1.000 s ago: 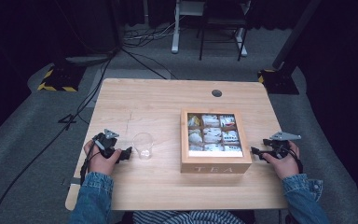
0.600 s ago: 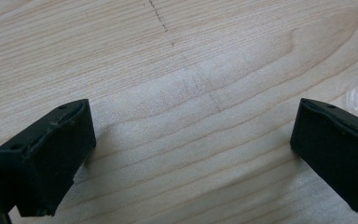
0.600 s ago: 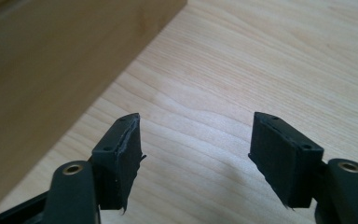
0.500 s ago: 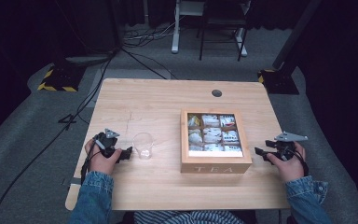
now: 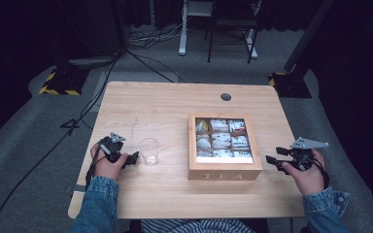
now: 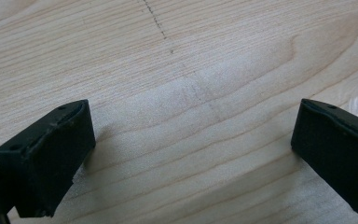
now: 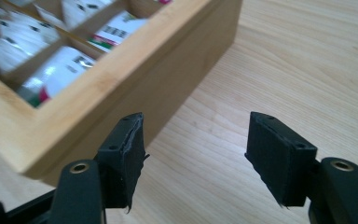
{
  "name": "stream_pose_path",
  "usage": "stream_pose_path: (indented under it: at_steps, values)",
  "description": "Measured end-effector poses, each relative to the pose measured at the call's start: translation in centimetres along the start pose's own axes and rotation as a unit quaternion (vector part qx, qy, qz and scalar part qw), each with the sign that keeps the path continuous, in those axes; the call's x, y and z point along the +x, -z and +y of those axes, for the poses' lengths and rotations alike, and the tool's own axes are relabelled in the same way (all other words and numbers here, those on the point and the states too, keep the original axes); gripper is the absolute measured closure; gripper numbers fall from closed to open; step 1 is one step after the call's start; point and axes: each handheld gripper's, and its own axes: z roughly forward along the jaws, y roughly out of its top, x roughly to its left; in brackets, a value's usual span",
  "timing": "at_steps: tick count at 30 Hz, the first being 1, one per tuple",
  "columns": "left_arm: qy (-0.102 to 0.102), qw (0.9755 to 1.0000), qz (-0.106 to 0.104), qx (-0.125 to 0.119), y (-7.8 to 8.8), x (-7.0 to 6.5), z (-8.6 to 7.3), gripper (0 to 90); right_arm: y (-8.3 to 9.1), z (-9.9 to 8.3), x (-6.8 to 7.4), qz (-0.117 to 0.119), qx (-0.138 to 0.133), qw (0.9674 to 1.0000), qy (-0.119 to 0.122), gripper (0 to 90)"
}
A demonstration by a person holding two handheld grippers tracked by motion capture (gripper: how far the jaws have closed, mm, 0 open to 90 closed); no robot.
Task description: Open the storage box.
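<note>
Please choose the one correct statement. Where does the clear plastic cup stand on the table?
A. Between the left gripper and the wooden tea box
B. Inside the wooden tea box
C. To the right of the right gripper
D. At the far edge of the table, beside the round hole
A: in the high view the cup stands upright on the table, just right of the left gripper and left of the tea box.

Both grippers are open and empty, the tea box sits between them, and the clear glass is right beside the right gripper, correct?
One thing is off: the clear glass stands beside the left gripper, not the right gripper, as the high view shows. The rest holds: both grippers are open and empty, and the tea box sits between them.
</note>
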Motion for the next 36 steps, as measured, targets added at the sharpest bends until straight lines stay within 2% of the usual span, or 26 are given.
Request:
stream_pose_path:
  at_steps: [6,8,17,22,32,33,36]
  values:
    - [0.000,1.0000,0.000,-0.001,0.0,0.0,0.0,0.0,1.0,0.8,1.4,0.019,-0.002,0.9998,0.009,37.6]
    - [0.000,1.0000,0.000,0.000,0.0,0.0,0.0,0.0,1.4,1.1,2.2,0.025,-0.004,0.9995,0.018,37.5]
    - [0.000,1.0000,0.001,-0.001,0.0,0.0,0.0,0.0,2.1,1.7,4.2,0.048,-0.014,0.9981,0.036,35.5]
    - [0.002,1.0000,0.003,0.000,0.0,-0.1,0.0,0.0,1.5,1.6,5.2,0.073,-0.018,0.9967,0.030,29.3]
    - [0.002,1.0000,0.003,0.000,0.0,-0.1,0.0,0.0,0.2,1.2,6.2,0.091,-0.001,0.9954,0.029,23.3]
    - [0.002,1.0000,0.003,0.000,0.0,-0.1,0.0,0.0,-0.2,1.1,6.4,0.088,0.003,0.9957,0.029,20.1]
    - [0.003,1.0000,0.003,0.000,0.0,-0.1,0.0,0.0,-0.4,1.0,6.5,0.080,0.003,0.9964,0.029,19.3]
